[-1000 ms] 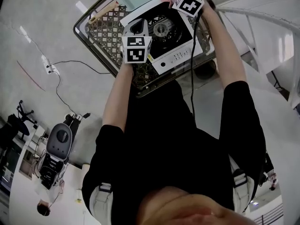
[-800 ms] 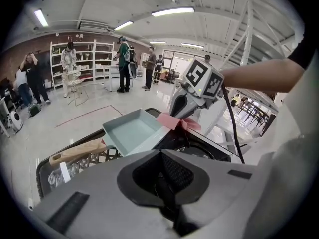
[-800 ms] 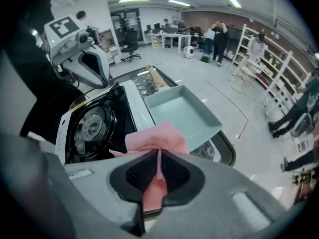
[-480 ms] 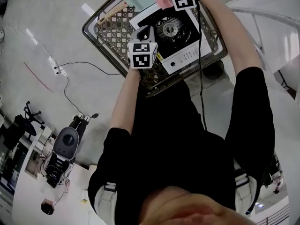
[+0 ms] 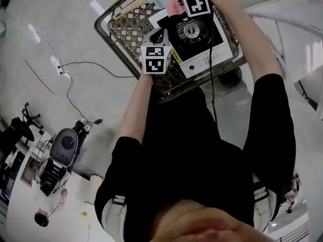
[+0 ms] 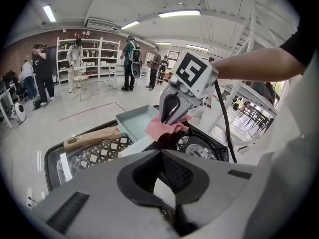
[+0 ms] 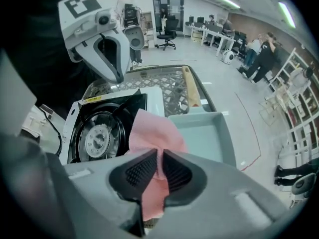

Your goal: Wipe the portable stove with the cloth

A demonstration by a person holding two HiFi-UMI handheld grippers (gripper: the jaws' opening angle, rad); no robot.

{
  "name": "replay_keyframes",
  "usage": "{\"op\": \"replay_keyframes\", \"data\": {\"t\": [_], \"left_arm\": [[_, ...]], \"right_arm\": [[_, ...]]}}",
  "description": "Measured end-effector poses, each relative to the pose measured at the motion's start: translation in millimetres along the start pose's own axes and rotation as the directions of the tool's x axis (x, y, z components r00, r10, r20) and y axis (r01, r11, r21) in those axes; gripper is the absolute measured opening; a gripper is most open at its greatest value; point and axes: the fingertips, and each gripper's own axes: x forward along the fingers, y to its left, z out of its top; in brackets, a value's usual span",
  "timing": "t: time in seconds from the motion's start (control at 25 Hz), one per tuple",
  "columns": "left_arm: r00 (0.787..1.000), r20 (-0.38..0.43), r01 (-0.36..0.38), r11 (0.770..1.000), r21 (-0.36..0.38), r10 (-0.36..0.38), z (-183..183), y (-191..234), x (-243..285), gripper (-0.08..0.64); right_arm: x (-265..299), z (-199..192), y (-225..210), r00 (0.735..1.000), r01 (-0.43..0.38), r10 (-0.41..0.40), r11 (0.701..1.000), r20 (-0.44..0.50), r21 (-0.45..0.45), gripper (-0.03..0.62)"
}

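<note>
The right tongs, jaws just eased slightly wider, pinch the pink cloth at the stove's eleven o'clock corner. The left tongs, closed and empty, hover at its eight o'clock edge over the basket.

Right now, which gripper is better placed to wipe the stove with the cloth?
Right. The right gripper pinches the cloth over the stove, though its jaws have just been opening a little. The left gripper is shut and holds nothing.
</note>
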Motion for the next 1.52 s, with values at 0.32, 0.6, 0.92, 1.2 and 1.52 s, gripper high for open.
{"op": "replay_keyframes", "data": {"t": [0.32,0.6,0.92,1.2,1.52], "left_arm": [[1.0,0.004,-0.021,0.999,-0.024,0.021,-14.2,14.1,-18.2,0.0],[0.999,-0.003,-0.053,0.998,-0.034,0.053,-25.2,32.1,-29.0,0.0],[1.0,0.016,-0.026,1.0,-0.017,0.026,-12.2,47.4,-37.5,0.0],[0.999,-0.035,0.014,0.994,0.113,-0.01,18.5,84.1,-17.1,0.0],[0.956,-0.264,0.253,0.822,0.509,-0.131,19.5,63.9,25.8,0.0]], "right_arm": [[13.1,32.1,8.7,0.999,-0.039,0.039,0.997,0.005,-0.065,0.04],[19.8,65.9,11.4,0.998,-0.03,0.034,0.997,0.051,-0.065,0.04],[19.8,100.0,27.3,0.993,-0.027,0.03,0.999,0.113,-0.03,0.041],[26.8,113.2,14.4,0.991,0.008,-0.007,1.0,0.135,-0.003,0.041],[20.1,108.6,12.6,0.951,0.169,-0.205,0.971,0.232,0.168,0.066]]}}
